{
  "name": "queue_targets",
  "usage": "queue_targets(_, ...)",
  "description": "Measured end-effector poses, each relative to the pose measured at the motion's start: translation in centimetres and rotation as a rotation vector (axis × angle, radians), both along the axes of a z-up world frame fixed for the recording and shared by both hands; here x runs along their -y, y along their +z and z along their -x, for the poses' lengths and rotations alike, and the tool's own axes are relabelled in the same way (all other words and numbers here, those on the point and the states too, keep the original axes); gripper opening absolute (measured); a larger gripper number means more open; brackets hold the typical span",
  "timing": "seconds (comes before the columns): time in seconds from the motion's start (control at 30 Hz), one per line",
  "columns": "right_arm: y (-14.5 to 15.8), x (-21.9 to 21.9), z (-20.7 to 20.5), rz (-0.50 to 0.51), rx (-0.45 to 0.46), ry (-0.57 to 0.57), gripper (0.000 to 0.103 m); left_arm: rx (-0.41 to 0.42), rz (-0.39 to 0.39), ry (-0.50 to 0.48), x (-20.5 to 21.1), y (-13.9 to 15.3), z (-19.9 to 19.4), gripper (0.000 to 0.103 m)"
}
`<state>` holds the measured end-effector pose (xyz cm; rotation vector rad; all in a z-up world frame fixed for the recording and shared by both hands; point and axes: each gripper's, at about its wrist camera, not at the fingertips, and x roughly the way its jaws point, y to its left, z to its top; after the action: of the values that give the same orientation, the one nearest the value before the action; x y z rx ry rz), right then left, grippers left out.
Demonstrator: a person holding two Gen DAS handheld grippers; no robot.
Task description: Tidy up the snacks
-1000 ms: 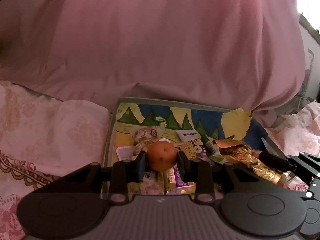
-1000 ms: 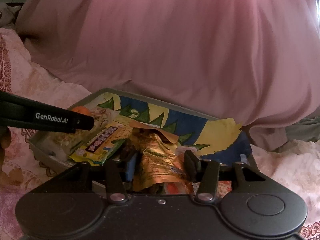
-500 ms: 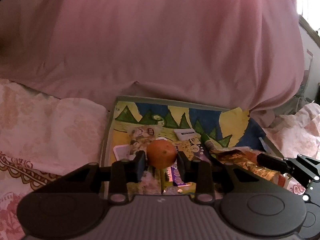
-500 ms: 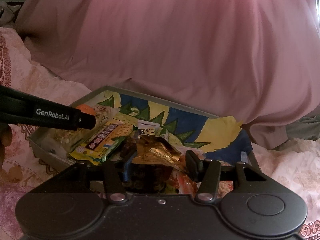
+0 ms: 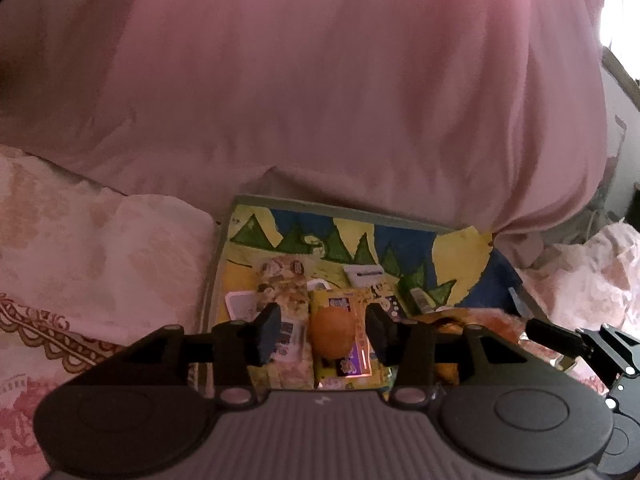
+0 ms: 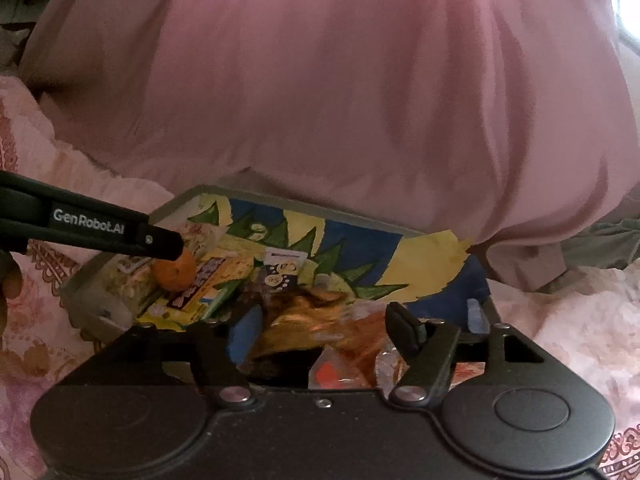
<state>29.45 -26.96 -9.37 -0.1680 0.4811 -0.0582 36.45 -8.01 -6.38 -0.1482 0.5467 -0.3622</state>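
The left claw (image 5: 320, 330) stood wide open, its pads well clear on both sides of the orange (image 5: 333, 334), gripping nothing. The orange rested on a yellow and purple snack packet (image 5: 344, 364) in the tray (image 5: 224, 264), toward the tray's left side. From the right wrist view that same orange (image 6: 175, 275) sat just under the tip of the left claw's black finger (image 6: 158, 243), beside the yellow packet (image 6: 200, 292). The right claw (image 6: 324, 330) was spread open too, hovering over a crumpled gold wrapper (image 6: 304, 320) and orange-red packets (image 6: 360, 344) at the tray's near right, with no clear contact. A white "Ca" packet (image 6: 282, 270) lay further in. The tray's floor showed a painted yellow, blue and green scene, and the tray sat on a bed with a floral sheet (image 5: 100, 248) and a pink quilt (image 5: 320, 80) behind.
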Motion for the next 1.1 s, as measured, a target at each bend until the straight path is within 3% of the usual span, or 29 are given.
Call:
queue_targets(0.27,1.1,0.4,0.6,-0.017,0.032,-0.015,0.079,0.019,0.016,0.019,-0.5,1.0,0.4,0.058)
queue_targets(0.43,2.0,0.5,1.1,-0.028,0.056,-0.026,0.087,0.026,0.025,0.042,-0.8,1.5,0.9,0.067)
queue_targets(0.7,4.1,1.6,3.4,-0.062,0.097,-0.084,0.101,0.053,0.072,0.156,-2.9,3.2,2.8,0.098)
queue_targets(0.93,6.7,2.6,6.9,-0.149,0.139,-0.133,0.102,0.106,0.077,0.229,-4.5,5.3,6.1,0.102)
queue_targets(1.1,8.5,2.3,9.8,-0.186,0.158,-0.148,0.102,0.151,0.035,0.255,-4.9,6.5,9.7,0.103)
